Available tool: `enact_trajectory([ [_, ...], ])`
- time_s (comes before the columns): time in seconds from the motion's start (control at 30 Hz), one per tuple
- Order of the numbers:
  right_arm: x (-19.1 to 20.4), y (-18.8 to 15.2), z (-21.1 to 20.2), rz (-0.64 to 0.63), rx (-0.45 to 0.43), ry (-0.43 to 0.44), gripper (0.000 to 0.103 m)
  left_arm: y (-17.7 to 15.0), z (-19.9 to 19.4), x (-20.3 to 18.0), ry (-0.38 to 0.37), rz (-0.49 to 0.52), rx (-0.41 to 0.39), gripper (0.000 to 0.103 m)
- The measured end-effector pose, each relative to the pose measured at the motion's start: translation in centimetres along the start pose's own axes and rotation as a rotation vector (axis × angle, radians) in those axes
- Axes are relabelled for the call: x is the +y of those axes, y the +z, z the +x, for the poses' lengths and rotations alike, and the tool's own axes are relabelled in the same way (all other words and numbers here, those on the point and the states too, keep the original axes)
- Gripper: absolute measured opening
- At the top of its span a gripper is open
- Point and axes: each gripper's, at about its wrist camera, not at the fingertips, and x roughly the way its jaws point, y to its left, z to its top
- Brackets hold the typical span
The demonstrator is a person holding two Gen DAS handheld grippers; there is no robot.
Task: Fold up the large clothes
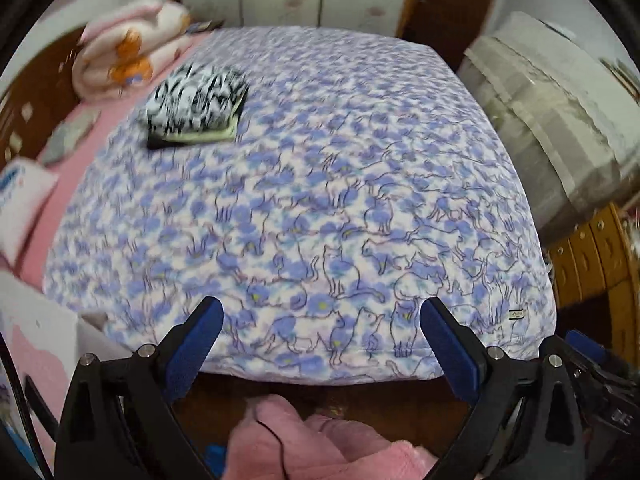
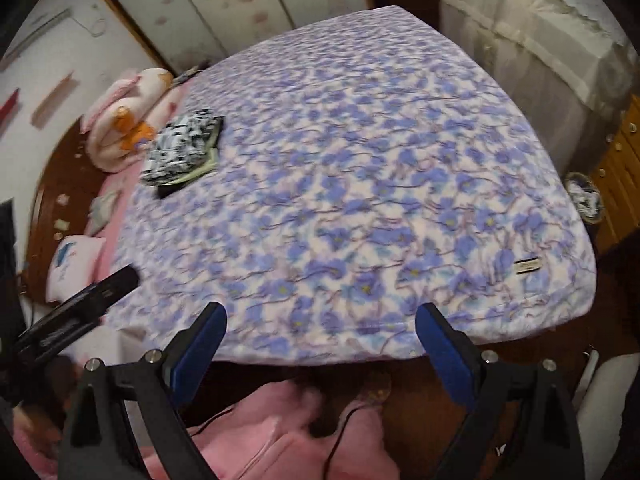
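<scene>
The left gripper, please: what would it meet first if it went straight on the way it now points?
Probably the near part of the blue flowered blanket; nothing lies between its open fingers and it, though depth is unclear.

Each hand-held gripper I carry, left hand-held gripper [image 1: 320, 312] and right hand-held gripper [image 2: 320, 318], has black angular arms, silver pivot screws and blue textured pads; I wear pink fleece clothing [image 2: 276, 436] crossed by a thin black cable [image 2: 340, 432].

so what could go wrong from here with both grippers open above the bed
1. The pink garment lies bunched below the bed edge with a black cable across it; a gripper could snag the cable.
2. The folded black-and-white clothes sit on the cat-print blanket; spreading a big garment could knock them apart.
</scene>
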Motion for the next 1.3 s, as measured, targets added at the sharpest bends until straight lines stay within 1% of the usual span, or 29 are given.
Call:
enact_trajectory([
  [0.1, 0.7, 0.4, -1.5, -0.024, -0.005, 0.000, 0.096, 0.6, -1.7, -0.9, 0.010, 0.001, -0.012, 0.099],
  [0.17, 1.0, 0.7, -2.3, -0.030, -0.009, -0.011, 0.096, 0.5, -3.0, -1.3, 0.039, -0.006, -0.051, 0.102],
  [0.2, 1.1, 0.8, -2.6, -0.029, -0.016, -0.017, 0.096, 0.4, -3.3, -1.2, 0.050, -0.004, -0.063, 0.102],
  [0.27, 1.5, 0.8, -3.2, -0.026, -0.033, -0.065, 0.096, 0.3, -3.8, -1.2, 0.083, 0.005, -0.085, 0.102],
  [0.33, 1.9, 0.5, -3.4, -0.033, -0.064, -0.117, 0.096, 0.1, -3.9, -1.0, 0.078, 0.002, -0.084, 0.102],
  [0.37, 2.2, 0.2, -3.3, -0.041, -0.078, -0.135, 0.096, 0.0, -3.6, -0.9, 0.076, -0.005, -0.071, 0.102],
  [0.43, 2.8, -0.1, -2.8, -0.077, -0.069, -0.155, 0.096, -0.4, -3.2, -0.6, 0.092, -0.012, -0.050, 0.102],
  [0.47, 3.0, -0.1, -2.7, -0.092, -0.068, -0.153, 0.096, -0.5, -3.0, -0.4, 0.097, -0.019, -0.043, 0.102],
  [0.57, 3.7, -0.3, -2.8, -0.127, -0.120, -0.137, 0.096, -0.8, -2.4, 0.1, 0.097, -0.034, -0.032, 0.102],
  [0.67, 3.5, -0.2, -1.9, -0.109, -0.086, -0.132, 0.096, -1.0, -2.1, 0.3, 0.105, -0.028, -0.025, 0.102],
  [0.73, 3.6, -0.2, -1.0, -0.102, -0.060, -0.135, 0.096, -1.0, -2.2, 0.4, 0.112, -0.021, -0.041, 0.102],
  [0.8, 3.7, -0.2, -0.2, -0.104, -0.033, -0.111, 0.096, -1.1, -2.2, 0.4, 0.124, -0.007, -0.056, 0.102],
  [0.87, 4.2, -0.3, 0.3, -0.107, -0.025, -0.107, 0.096, -1.3, -1.9, 0.5, 0.121, 0.000, -0.045, 0.102],
  [0.97, 5.1, -0.4, 0.5, -0.148, -0.044, -0.129, 0.096, -1.4, -1.4, 0.9, 0.117, -0.014, -0.026, 0.102],
  [1.03, 5.4, -0.4, 1.0, -0.164, -0.031, -0.136, 0.096, -1.4, -1.1, 1.0, 0.121, -0.019, -0.015, 0.102],
  [1.1, 5.5, -0.4, 1.4, -0.166, -0.016, -0.130, 0.096, -1.3, -0.9, 1.1, 0.120, -0.021, -0.013, 0.102],
  [1.23, 5.3, -0.2, 1.6, -0.159, -0.031, -0.140, 0.096, -1.2, -0.4, 1.0, 0.127, -0.014, -0.014, 0.102],
  [1.3, 5.1, 0.0, 1.8, -0.156, -0.045, -0.161, 0.096, -1.1, -0.2, 0.9, 0.127, -0.012, -0.009, 0.102],
])
